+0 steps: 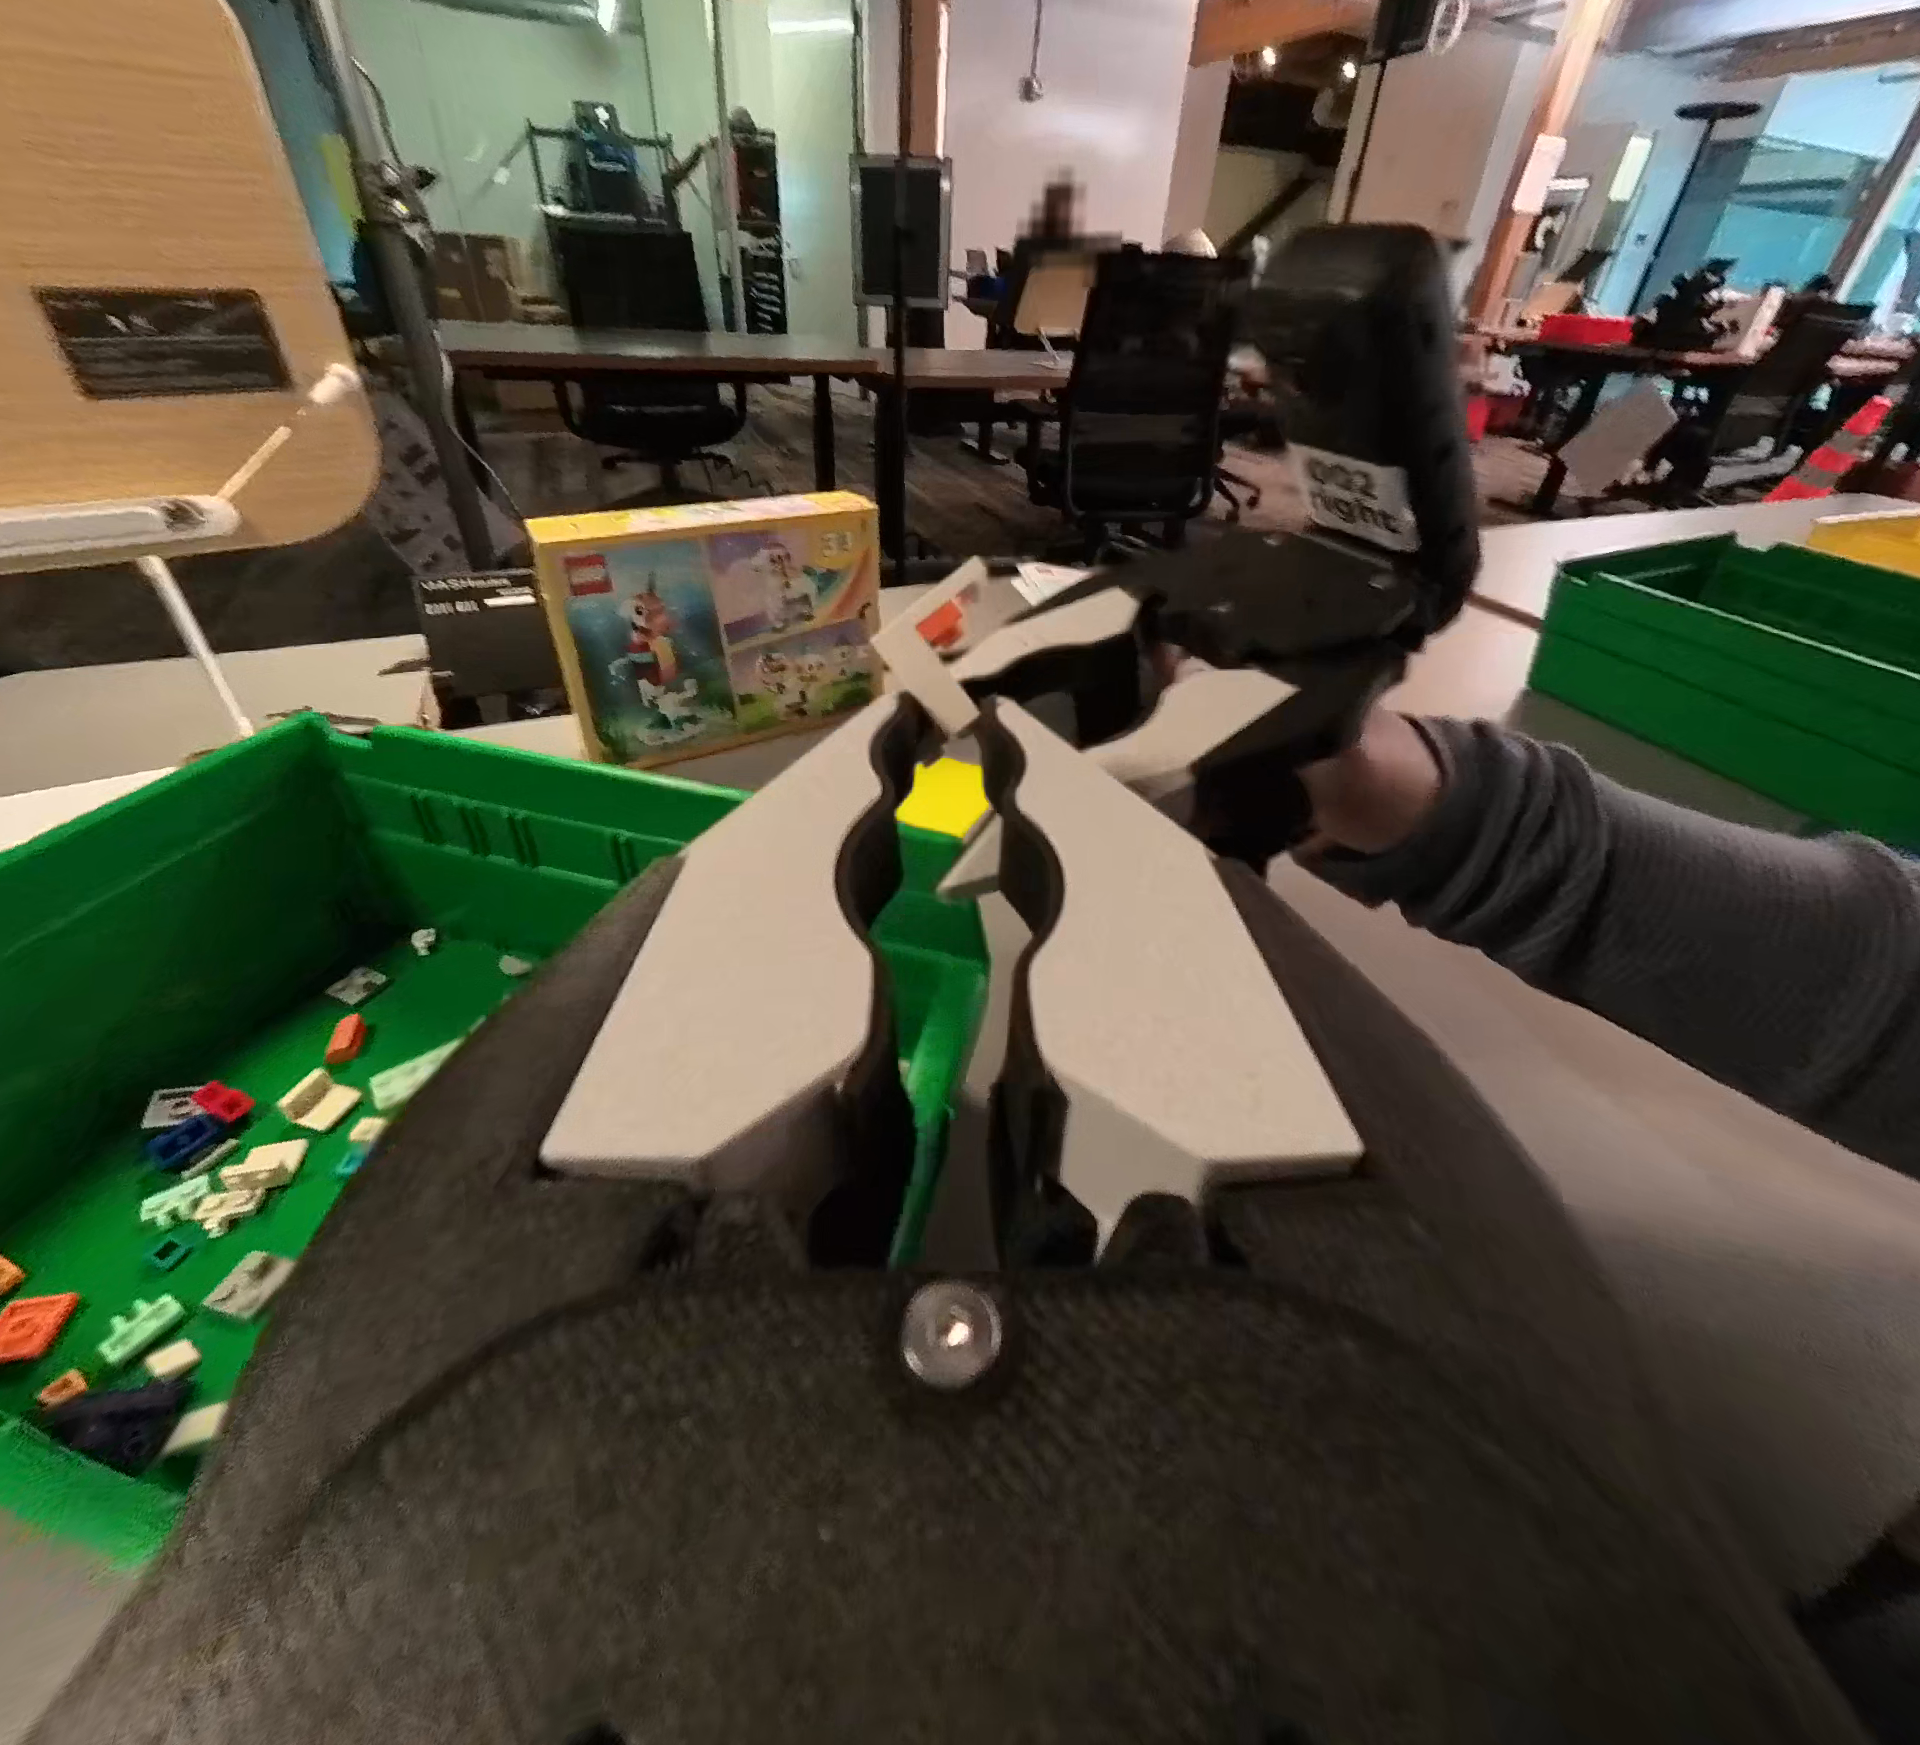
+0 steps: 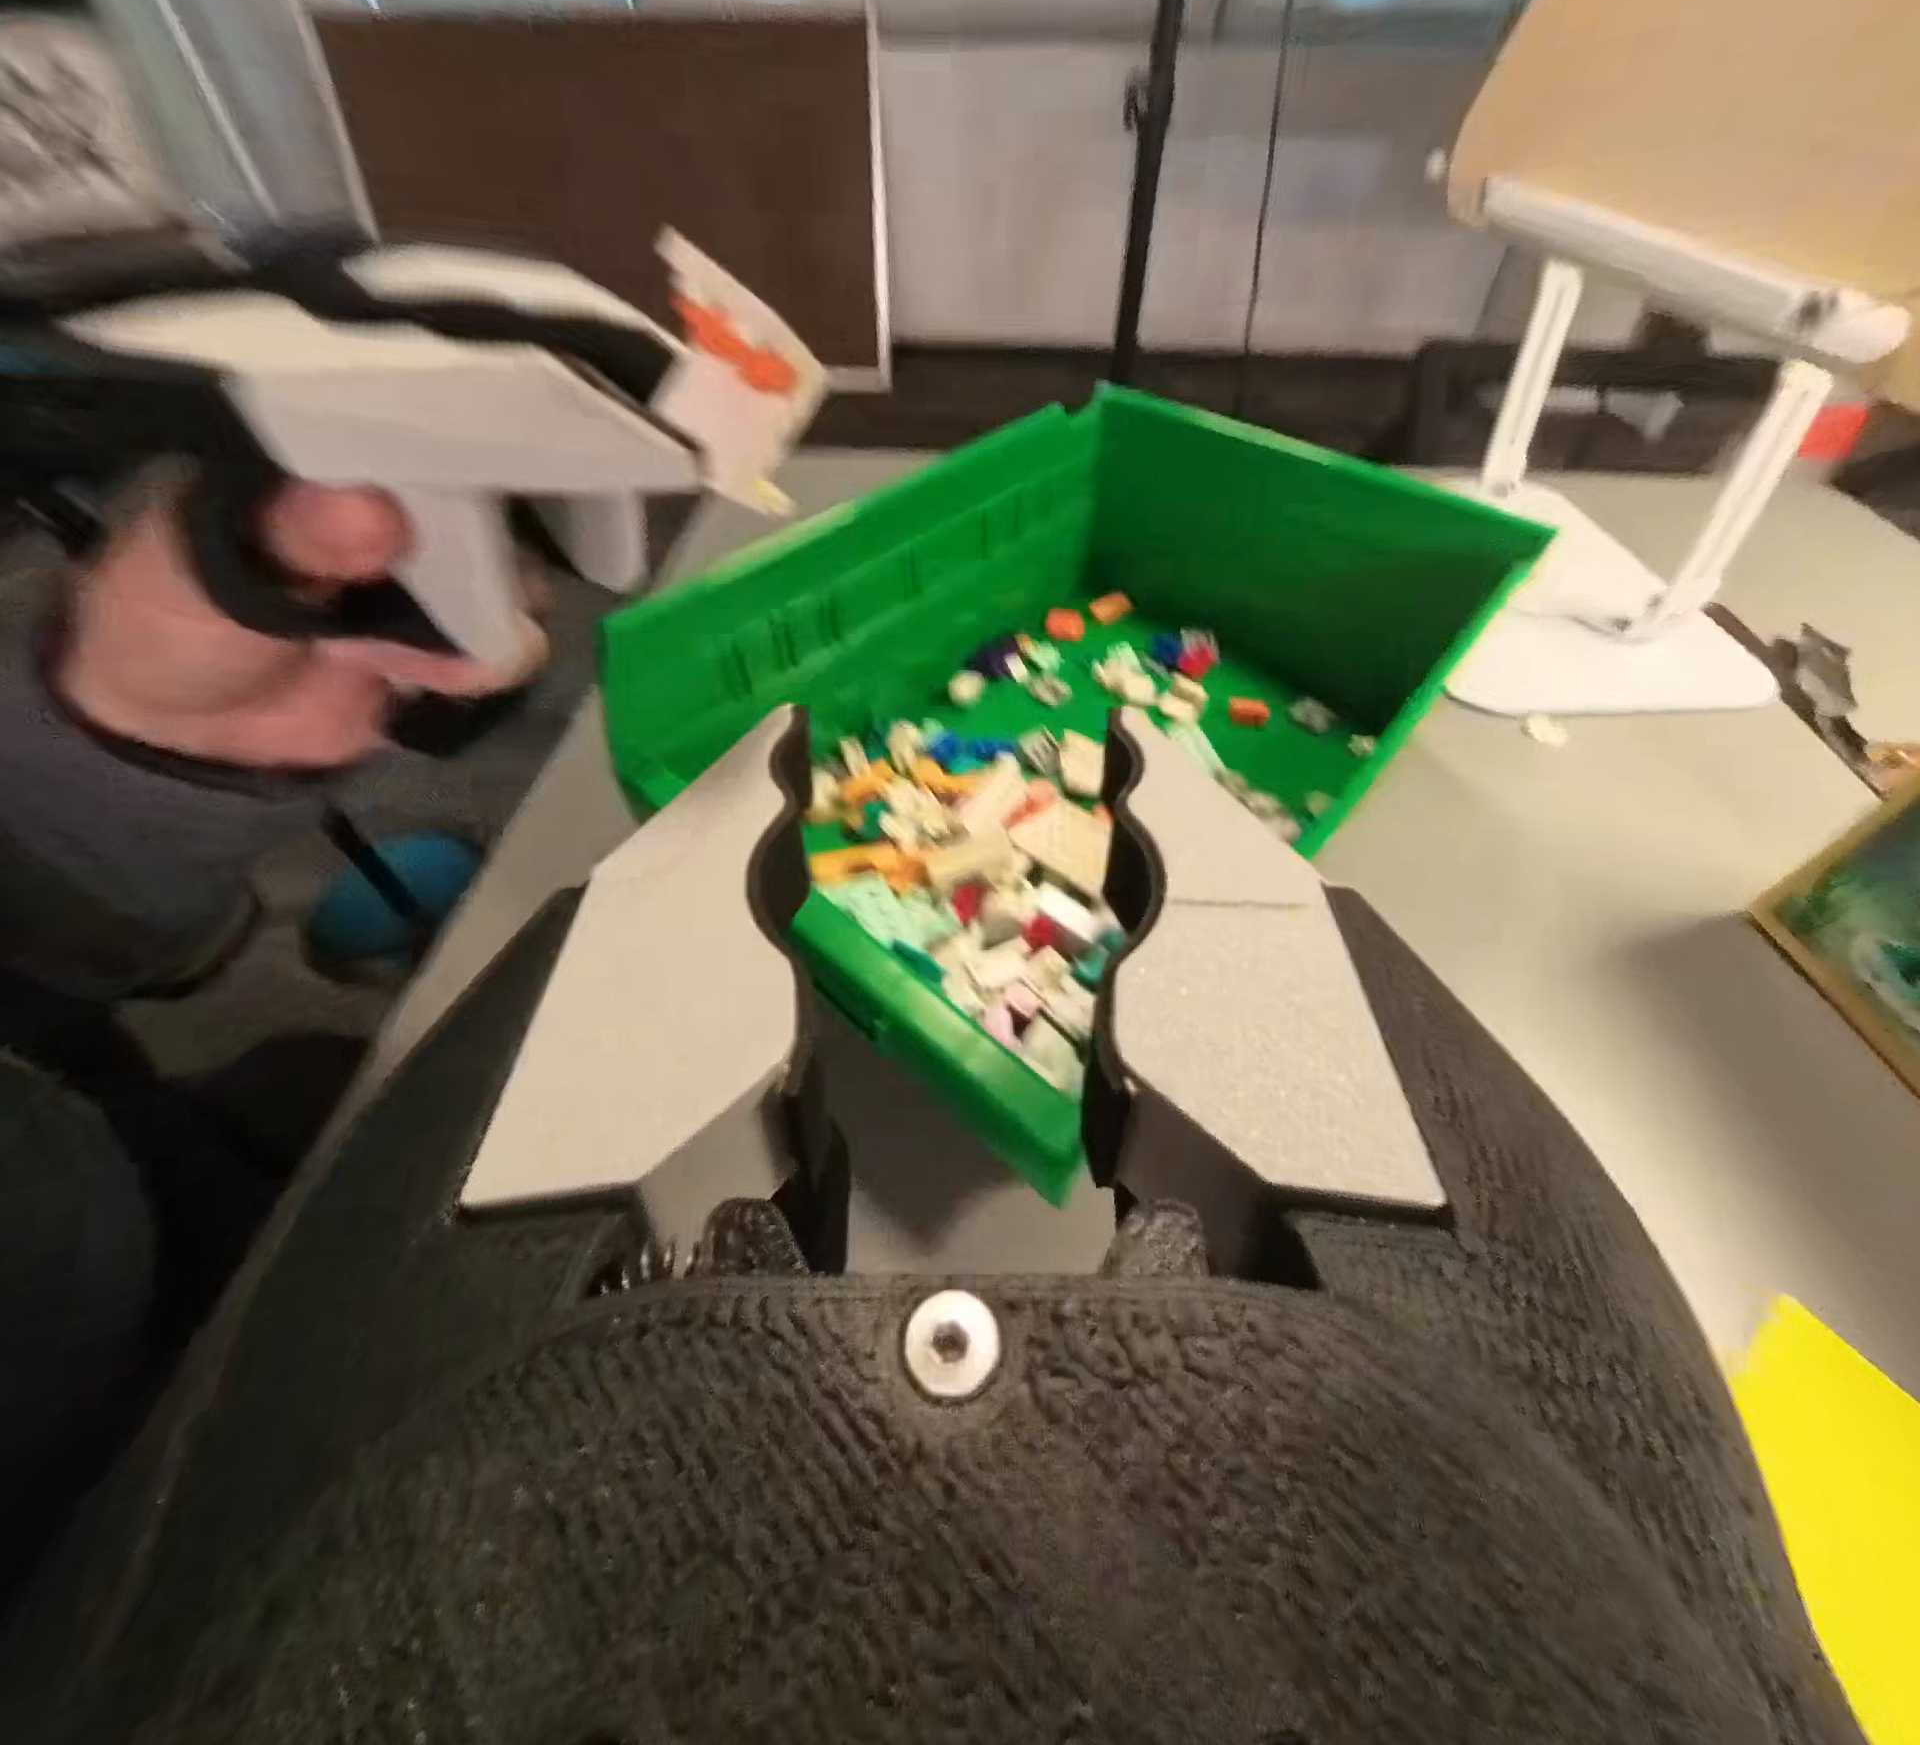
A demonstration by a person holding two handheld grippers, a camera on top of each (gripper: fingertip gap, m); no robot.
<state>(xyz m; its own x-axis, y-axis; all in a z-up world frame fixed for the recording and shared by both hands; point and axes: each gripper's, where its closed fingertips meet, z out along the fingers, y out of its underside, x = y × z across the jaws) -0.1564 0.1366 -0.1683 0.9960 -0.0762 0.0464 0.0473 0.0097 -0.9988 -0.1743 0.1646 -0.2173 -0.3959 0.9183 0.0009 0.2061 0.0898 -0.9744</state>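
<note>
The right view is blurry, but the left gripper [image 1: 951, 724] pinches a small white-and-orange brick piece [image 1: 930, 646] above the green bin [image 2: 1299, 552], while the right gripper [image 2: 956, 739] gapes empty.

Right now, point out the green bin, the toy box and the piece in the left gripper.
green bin [image 2: 1299, 542], right wrist view, on its far inner wall.
toy box [image 1: 707, 625], left wrist view, on its front face.
white piece [image 1: 930, 672], left wrist view, on its flat side above the left gripper [image 1: 951, 729].
</note>
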